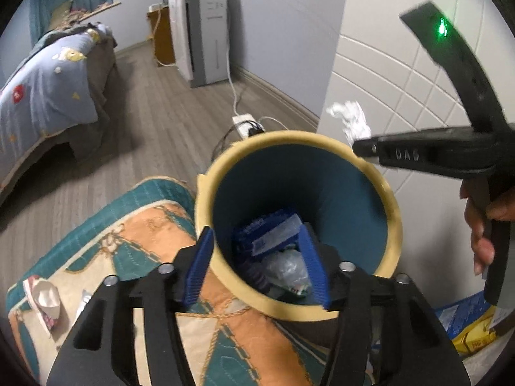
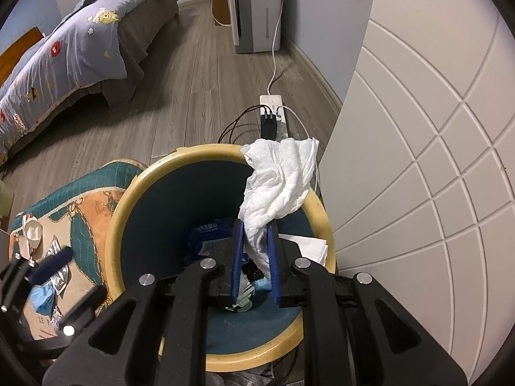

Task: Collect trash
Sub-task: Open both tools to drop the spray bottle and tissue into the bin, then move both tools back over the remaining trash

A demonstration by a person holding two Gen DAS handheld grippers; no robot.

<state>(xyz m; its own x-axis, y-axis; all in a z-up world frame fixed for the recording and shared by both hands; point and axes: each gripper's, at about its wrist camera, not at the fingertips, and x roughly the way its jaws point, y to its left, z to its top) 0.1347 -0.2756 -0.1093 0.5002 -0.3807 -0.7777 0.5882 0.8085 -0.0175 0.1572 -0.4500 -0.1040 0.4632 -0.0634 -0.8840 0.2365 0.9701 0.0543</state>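
Blue fingers (image 2: 237, 257) of the right gripper (image 2: 254, 254) stand narrow, with a crumpled white tissue (image 2: 280, 180) between them; whether the pads press on it or merely flank it cannot be told. Most of the tissue bulges out beyond the fingertips, above the far rim of the bin (image 2: 206, 151). From the left wrist view the same tissue (image 1: 351, 122) sticks out past the tip of the right gripper (image 1: 360, 149), over the bin's far right edge, and a hand (image 1: 482, 225) grips the handle.

Over on the left gripper (image 1: 257, 263), the fingers stand wide and straddle the near wall of the bin (image 1: 394, 225), one pad outside, the other inside, neither clearly pressing on it. Nothing else is between them.

Inside, the bin is teal with a cream rim and holds a blue packet (image 1: 260, 234) and clear plastic wrapping (image 1: 289, 267). It stands beside a patterned teal and orange cushion (image 1: 135, 234), on which lie a crushed paper cup (image 1: 46, 299) and other scraps.

Beyond is grey wood flooring, with a white power strip (image 2: 273, 112) and its cables. A white panelled door (image 2: 434, 160) rises just right of the bin; a bed (image 2: 80, 41) with a blue quilt is far left.
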